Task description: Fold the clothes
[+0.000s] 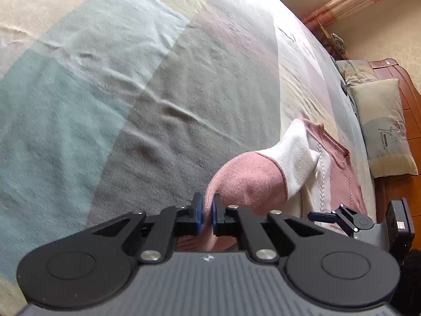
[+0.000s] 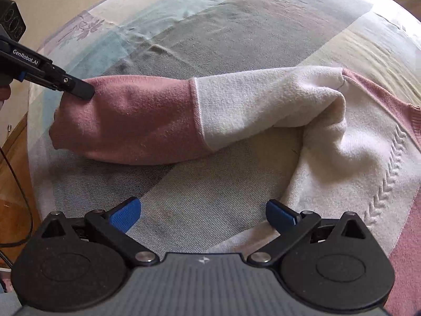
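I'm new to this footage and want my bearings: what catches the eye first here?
The pink-and-white sweater on the patchwork bedspread, its sleeve stretched out sideways. The left gripper pinches the pink cuff end, while the right gripper hangs open above the bedspread near the sweater's white edge.

Two handheld grippers in black and grey, blue at the pads

The left gripper (image 1: 207, 214) has a grey ribbed body with a small white emblem, two round black discs at its near corners, black link arms pinned with silver screws, and black fingers faced with blue pads (image 1: 199, 214). From the right wrist view its black side bar carries white "GenRobot.AI" lettering, a blue patch beside it and a small screw near the tip. The right gripper (image 2: 203, 214) is built alike: grey ribbed body, white emblem, black discs, silver screws, and textured blue pads (image 2: 125, 214). A thin dark cable (image 2: 10, 163) hangs at the left edge.
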`<control>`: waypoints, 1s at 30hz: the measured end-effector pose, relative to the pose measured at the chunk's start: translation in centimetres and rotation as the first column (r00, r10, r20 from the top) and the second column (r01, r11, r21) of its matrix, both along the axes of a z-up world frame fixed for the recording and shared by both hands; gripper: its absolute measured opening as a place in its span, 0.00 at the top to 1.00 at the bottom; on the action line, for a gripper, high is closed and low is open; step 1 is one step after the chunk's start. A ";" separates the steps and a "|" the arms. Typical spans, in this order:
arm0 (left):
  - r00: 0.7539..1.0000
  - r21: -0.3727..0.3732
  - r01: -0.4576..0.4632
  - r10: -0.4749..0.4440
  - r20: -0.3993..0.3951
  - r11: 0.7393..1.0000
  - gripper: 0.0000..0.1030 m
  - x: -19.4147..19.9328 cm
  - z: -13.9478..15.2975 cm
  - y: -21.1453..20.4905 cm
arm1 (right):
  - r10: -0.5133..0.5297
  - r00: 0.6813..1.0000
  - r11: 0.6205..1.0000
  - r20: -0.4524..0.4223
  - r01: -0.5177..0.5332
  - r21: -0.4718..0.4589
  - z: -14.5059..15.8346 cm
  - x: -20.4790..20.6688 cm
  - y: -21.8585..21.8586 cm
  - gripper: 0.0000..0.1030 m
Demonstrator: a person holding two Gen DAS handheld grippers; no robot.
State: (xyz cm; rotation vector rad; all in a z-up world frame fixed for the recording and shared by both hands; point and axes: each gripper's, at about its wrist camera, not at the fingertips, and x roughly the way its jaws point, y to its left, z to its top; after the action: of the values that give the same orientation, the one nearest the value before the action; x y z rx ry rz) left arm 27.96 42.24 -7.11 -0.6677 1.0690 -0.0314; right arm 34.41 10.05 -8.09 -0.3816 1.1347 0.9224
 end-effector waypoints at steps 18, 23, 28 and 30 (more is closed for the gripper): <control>0.957 0.190 -0.285 0.291 -0.002 0.939 0.84 1.6 1.1 7.4 | -0.078 0.997 0.996 0.015 0.077 0.034 0.5 0.7 -0.1 0.00; 0.899 0.006 -0.435 0.435 -0.060 0.900 0.71 -3.3 -2.2 6.0 | -0.088 0.996 0.995 0.009 0.087 0.041 0.4 1.0 -0.1 0.00; 0.821 -0.196 -0.570 0.563 -0.094 0.798 0.63 -5.8 -6.6 5.6 | -0.098 0.995 0.994 0.002 0.098 0.049 0.4 1.2 -0.2 0.00; 0.789 -0.273 -0.605 0.611 -0.072 0.748 0.52 -6.2 -7.1 6.0 | -0.101 0.995 0.994 0.001 0.101 0.051 0.4 1.3 -0.2 0.00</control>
State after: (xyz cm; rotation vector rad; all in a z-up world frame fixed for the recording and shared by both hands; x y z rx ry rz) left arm 21.80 48.22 -14.18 -1.2570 0.7845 0.3854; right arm 35.76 9.86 -7.72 -0.2816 1.1148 0.8598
